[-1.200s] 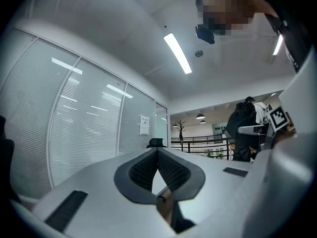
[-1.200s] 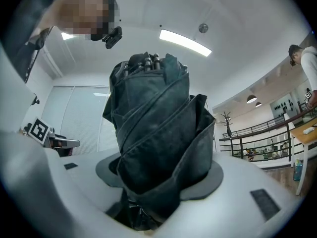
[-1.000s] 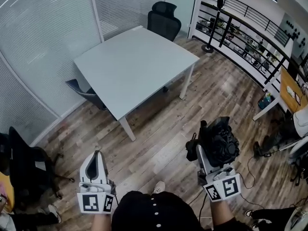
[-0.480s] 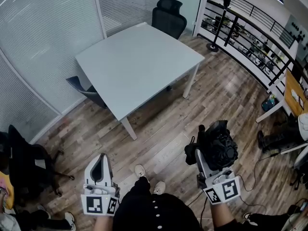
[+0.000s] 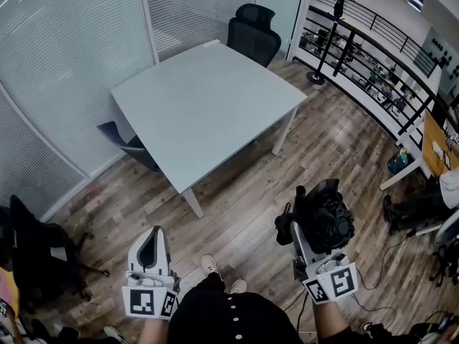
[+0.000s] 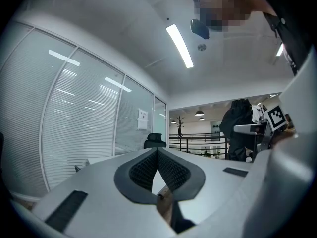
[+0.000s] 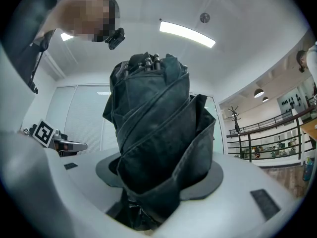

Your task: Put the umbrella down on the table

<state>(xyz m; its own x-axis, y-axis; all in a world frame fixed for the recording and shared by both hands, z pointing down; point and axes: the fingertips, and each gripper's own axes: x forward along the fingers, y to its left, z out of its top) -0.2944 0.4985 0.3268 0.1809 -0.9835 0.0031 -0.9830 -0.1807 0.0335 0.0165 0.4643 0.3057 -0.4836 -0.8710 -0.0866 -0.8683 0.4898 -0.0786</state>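
Observation:
A folded black umbrella stands upright in my right gripper, whose jaws are shut on its bundled cloth. The right gripper view is filled by the umbrella, wedged between the two grey jaws. My left gripper is at the lower left of the head view, shut, with nothing between its ribbed pads. The light grey square table stands ahead of both grippers, across a stretch of wooden floor, with its top bare.
A black office chair stands at the table's far side and a dark chair is tucked under its left edge. Frosted glass walls run along the left. A black railing with shelves lines the right. A person's shoes show on the floor below.
The view has shifted forward with both grippers: the table sits slightly nearer and lower in the picture, and a foot has stepped ahead. The grip on the umbrella is unchanged.

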